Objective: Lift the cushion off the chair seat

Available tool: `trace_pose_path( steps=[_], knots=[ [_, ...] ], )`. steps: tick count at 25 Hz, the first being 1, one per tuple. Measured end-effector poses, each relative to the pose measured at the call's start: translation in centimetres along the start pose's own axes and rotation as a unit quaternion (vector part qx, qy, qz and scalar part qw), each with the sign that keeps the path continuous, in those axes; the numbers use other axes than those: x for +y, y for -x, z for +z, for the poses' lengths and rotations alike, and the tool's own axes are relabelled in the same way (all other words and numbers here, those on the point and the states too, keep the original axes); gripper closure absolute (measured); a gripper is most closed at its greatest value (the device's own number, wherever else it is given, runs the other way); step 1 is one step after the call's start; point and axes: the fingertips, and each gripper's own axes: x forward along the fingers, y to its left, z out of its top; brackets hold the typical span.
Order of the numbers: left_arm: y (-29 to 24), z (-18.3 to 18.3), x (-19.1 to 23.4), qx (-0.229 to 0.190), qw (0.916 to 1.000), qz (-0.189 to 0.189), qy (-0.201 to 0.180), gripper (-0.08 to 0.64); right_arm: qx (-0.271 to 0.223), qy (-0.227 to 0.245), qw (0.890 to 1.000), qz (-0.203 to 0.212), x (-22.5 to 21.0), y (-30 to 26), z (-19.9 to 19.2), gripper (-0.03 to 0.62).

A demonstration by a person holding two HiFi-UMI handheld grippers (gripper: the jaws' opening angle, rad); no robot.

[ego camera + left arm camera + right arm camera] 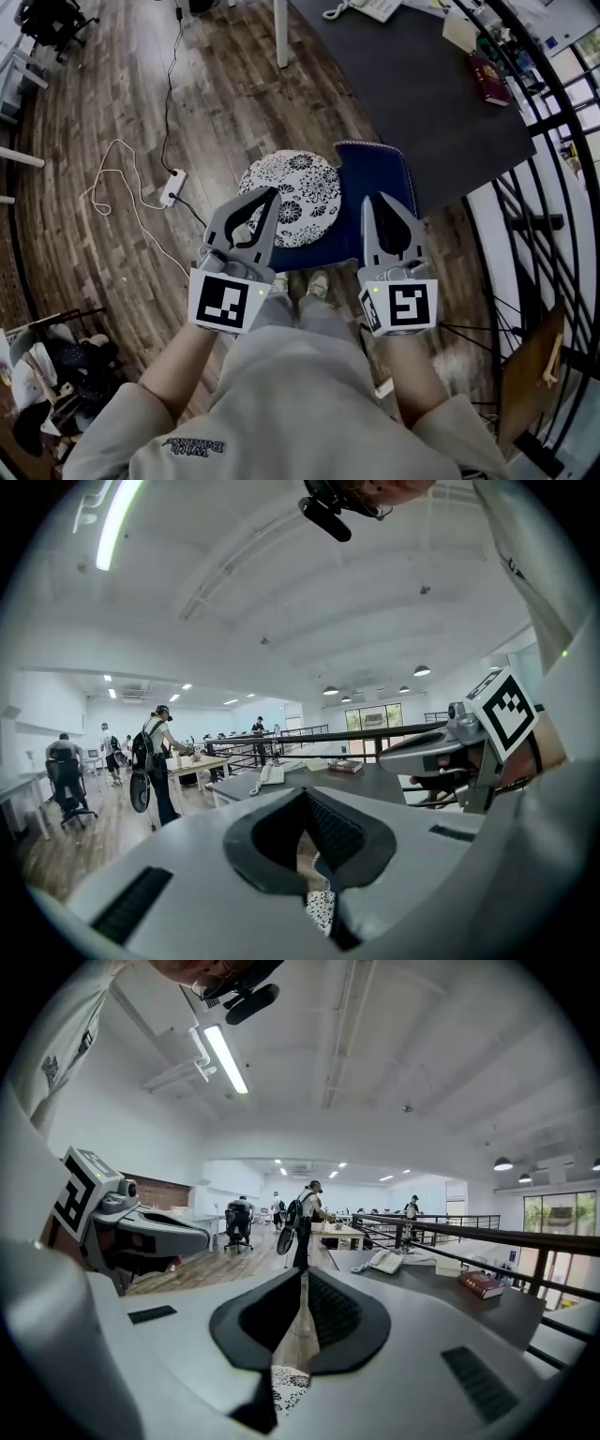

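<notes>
A round cushion (298, 192) with a black-and-white flower print lies on a blue seat (384, 173) just in front of my feet. My left gripper (274, 193) hovers over the cushion's near left part, its jaws meeting at the tips with nothing between them. Over the blue seat, to the right of the cushion, my right gripper (367, 199) is shut and empty too. The cushion's print (322, 911) shows low through the jaw gap of the left gripper (302, 791) in its own view. It also shows (286, 1382) below the tips of the right gripper (305, 1272).
A dark desk (422, 94) stands beyond the seat, with a phone (366, 7) and a red book (489, 80) on it. A white power strip (172, 187) and cables lie on the wood floor to the left. A black railing (553, 159) runs along the right.
</notes>
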Motion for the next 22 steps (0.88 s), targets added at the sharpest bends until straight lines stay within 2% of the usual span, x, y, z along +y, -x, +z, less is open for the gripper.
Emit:
trace_pose_path(
  steps=[5,7,9,12,18,22],
  knots=[
    [-4.7,-2.2,0.3,-0.004,1.0000,-0.005,0.000,0.555,0.032,-0.010,0.999,-0.009,-2.0,-4.7,-4.3,0.583],
    [-6.6,-3.9,0.3,-0.001,1.0000,-0.007,0.001,0.555,0.047,-0.018,0.999,-0.015,-2.7,-6.9,-6.9,0.534],
    [-8.4,-6.2,0.4,0.009,0.9999,-0.009,0.010,0.555,0.060,-0.029,0.998,-0.022,-3.5,-9.0,-9.6,0.518],
    [-10.6,-10.5,0.7,0.040,0.9986,-0.006,0.035,0.555,0.081,-0.035,0.996,-0.033,-4.3,-11.5,-13.7,0.515],
    [-14.1,-20.5,1.6,0.086,0.9949,-0.008,0.053,0.555,0.148,-0.061,0.986,-0.045,-4.8,-16.0,-23.8,0.460],
    [-16.6,-28.0,2.2,0.112,0.9904,-0.006,0.081,0.555,0.189,-0.056,0.980,-0.028,-4.6,-18.1,-30.3,0.439]
  ],
)
